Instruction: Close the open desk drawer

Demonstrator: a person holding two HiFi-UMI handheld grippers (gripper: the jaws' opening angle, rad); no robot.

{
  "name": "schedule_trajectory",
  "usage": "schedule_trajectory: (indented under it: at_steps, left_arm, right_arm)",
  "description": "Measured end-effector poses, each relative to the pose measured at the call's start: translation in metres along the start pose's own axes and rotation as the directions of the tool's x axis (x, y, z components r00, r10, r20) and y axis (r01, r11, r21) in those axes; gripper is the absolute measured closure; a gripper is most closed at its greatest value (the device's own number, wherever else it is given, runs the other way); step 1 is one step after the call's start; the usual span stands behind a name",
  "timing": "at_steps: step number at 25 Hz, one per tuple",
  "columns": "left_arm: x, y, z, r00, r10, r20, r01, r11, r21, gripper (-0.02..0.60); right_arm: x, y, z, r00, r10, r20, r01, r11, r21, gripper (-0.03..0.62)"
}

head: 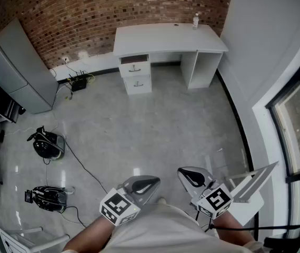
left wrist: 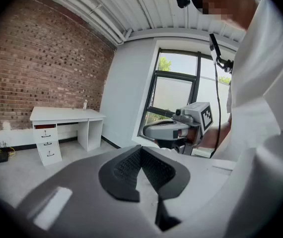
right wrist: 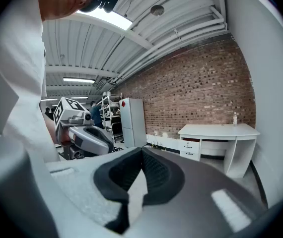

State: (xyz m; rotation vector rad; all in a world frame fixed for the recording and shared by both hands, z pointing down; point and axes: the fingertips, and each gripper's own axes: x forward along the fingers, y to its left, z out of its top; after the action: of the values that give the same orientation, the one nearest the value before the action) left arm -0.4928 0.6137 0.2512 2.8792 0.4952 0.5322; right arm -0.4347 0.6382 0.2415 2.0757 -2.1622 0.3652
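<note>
A white desk (head: 166, 38) stands far off against the brick wall. Its drawer stack (head: 136, 75) is under the left end, and the top drawer (head: 134, 60) sticks out a little with a dark gap above it. The desk also appears small in the left gripper view (left wrist: 67, 115) and the right gripper view (right wrist: 218, 130). Both grippers are held close to the person's body, several steps from the desk. My left gripper (head: 146, 183) (left wrist: 140, 150) is shut on nothing. My right gripper (head: 190, 174) (right wrist: 142, 153) is likewise shut and empty.
A grey cabinet (head: 21, 67) stands at the left wall. Two dark bags (head: 47, 144) (head: 47, 198) and cables lie on the floor at left, with a black box (head: 78, 81) by the wall. A bottle (head: 195, 20) sits on the desk. A window (head: 297, 120) lines the right.
</note>
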Motion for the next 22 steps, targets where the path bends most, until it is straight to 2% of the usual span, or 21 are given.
schedule_trajectory:
  at_steps: [7, 12, 16, 22]
  left_arm:
    - [0.025, -0.005, 0.006, 0.999, 0.016, -0.03, -0.015, 1.0, 0.018, 0.58]
    - [0.038, 0.01, 0.005, 0.998, 0.024, -0.051, -0.024, 1.0, -0.01, 0.58]
    - [0.048, 0.041, 0.003, 0.998, 0.005, -0.058, -0.008, 0.999, -0.044, 0.58]
    - [0.086, 0.121, 0.009, 0.997, -0.047, -0.06, 0.043, 0.996, -0.08, 0.58]
  right_arm:
    - [-0.019, -0.019, -0.007, 1.0, 0.013, 0.002, -0.013, 1.0, 0.007, 0.592]
    - [-0.014, -0.041, -0.019, 0.999, 0.02, -0.028, -0.019, 0.999, 0.045, 0.592]
    - [0.014, -0.064, -0.019, 0.999, 0.005, -0.034, -0.003, 0.999, 0.044, 0.592]
    - [0.068, -0.118, 0.005, 0.999, -0.03, -0.036, 0.031, 0.999, 0.029, 0.562]
